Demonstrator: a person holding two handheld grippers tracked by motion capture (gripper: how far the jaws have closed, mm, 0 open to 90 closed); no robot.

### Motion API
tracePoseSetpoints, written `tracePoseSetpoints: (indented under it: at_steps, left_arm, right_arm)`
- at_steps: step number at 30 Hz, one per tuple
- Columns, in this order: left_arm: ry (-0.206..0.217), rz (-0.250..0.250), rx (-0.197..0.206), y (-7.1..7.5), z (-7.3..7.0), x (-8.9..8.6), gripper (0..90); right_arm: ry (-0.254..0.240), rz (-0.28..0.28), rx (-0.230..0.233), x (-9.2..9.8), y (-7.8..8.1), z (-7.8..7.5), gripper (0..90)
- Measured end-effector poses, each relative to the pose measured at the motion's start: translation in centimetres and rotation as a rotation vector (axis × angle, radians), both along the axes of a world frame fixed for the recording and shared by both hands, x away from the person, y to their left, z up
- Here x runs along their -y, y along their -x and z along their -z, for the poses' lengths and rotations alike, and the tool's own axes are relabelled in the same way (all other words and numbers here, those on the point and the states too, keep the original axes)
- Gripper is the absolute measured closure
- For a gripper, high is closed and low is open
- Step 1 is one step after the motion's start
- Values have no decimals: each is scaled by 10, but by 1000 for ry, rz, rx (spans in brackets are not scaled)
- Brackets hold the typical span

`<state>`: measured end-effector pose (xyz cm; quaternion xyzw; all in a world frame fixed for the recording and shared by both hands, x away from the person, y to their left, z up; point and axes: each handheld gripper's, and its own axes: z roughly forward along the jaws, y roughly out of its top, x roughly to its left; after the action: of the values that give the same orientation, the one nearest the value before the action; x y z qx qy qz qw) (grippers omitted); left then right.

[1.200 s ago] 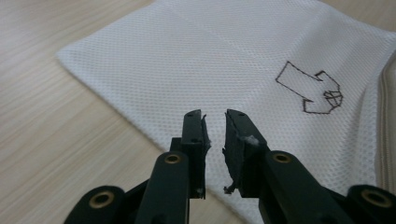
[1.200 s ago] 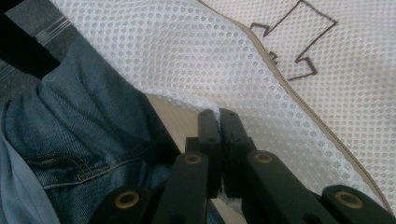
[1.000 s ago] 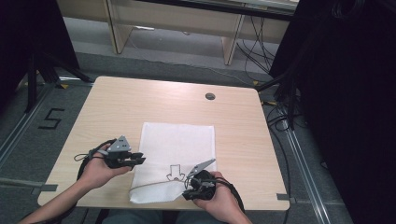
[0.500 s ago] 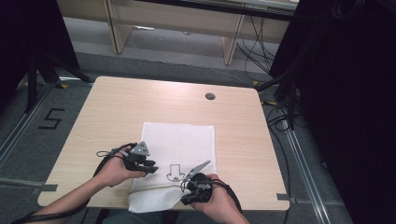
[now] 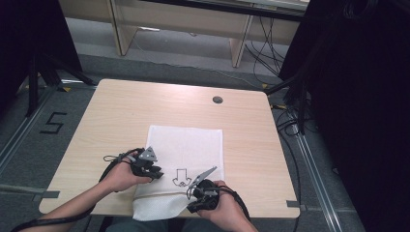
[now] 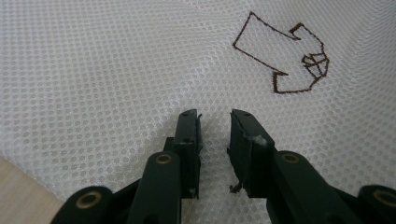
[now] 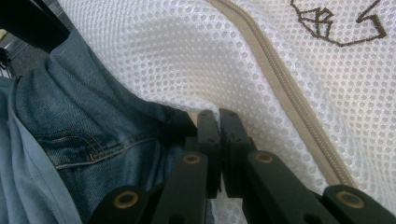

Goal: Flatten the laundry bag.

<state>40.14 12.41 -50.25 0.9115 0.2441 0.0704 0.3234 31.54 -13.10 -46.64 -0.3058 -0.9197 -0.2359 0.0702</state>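
The left gripper (image 5: 157, 173) has slid onto the mesh bag (image 5: 188, 145) — jaws closing, parted — the right gripper (image 5: 196, 193) pinches its edge.

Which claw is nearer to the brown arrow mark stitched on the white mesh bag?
Left. The left claw sits just beside the arrow mark on the mesh bag; the right claw is lower, pinching the bag's near edge beyond the zipper.

Wooden table (image 5: 145, 111); cable hole (image 5: 217, 100) at far edge.
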Motion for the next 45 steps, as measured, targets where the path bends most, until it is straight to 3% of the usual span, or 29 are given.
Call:
tracePoseSetpoints:
  at_steps: [2, 3, 4, 6, 9, 11, 12, 14, 16, 17, 20, 21, 23, 29, 30, 35, 37, 39, 41, 42, 45]
  left_arm:
    - [8, -14, -1, -1, 1, 1, 721]
    - [-3, -6, 17, -3, 0, 0, 721]
    - [34, -42, -1, -2, 2, 2, 722]
    - [41, -59, 18, -3, 3, 3, 724]
    - [21, -53, 18, -7, 2, 2, 723]
    - [37, -67, 33, -8, 3, 3, 723]
    - [41, -77, 29, -10, 3, 3, 723]
    - [48, -85, 35, -11, 4, 4, 723]
    - [50, -86, 40, -14, 4, 4, 723]
    - [52, -99, 32, -14, 4, 4, 723]
    - [58, -108, 36, -17, 5, 4, 723]
    - [58, -104, 39, -17, 5, 4, 723]
    - [48, -102, 47, -18, 4, 4, 723]
    - [55, -121, 50, -21, 5, 3, 722]
    - [50, -122, 53, -22, 5, 3, 721]
    - [46, -122, 64, -25, 5, 3, 719]
    - [62, -142, 63, -26, 7, 3, 718]
    - [53, -140, 72, -26, 6, 3, 716]
    - [57, -147, 85, -26, 7, 3, 715]
    - [55, -146, 91, -26, 7, 3, 714]
    - [51, -147, 108, -26, 7, 2, 703]
  right_arm:
    - [2, 4, -2, 1, -1, -1, 890]
    - [2, 10, 5, 1, -1, 0, 890]
    - [2, 14, 0, 2, -2, -1, 889]
    - [-7, -16, 37, 4, -5, 1, 889]
    - [-5, 1, 46, 4, -5, 0, 887]
    - [-11, -11, 62, 5, -7, 0, 887]
    - [-6, 24, 34, 3, -4, -1, 886]
    - [-4, 26, 31, 3, -4, -1, 885]
    - [-11, -13, 58, 2, -7, 1, 883]
    - [2, 23, 21, 1, -4, 1, 881]
    - [2, -23, 52, 1, -7, 4, 877]
    - [10, 17, 9, -1, -4, 3, 876]
    - [13, 8, 31, -1, -6, 4, 875]
    - [26, 18, 21, -3, -9, 8, 869]
    - [19, -16, 51, -3, -12, 9, 867]
    - [24, 28, 18, -7, -10, 9, 861]
    - [21, 6, 45, -6, -13, 10, 857]
    - [22, 23, 20, -7, -12, 10, 850]
    - [19, -9, 48, -6, -14, 11, 839]
    - [26, 21, 28, -6, -12, 10, 823]
    - [21, 18, 35, -5, -12, 9, 777]
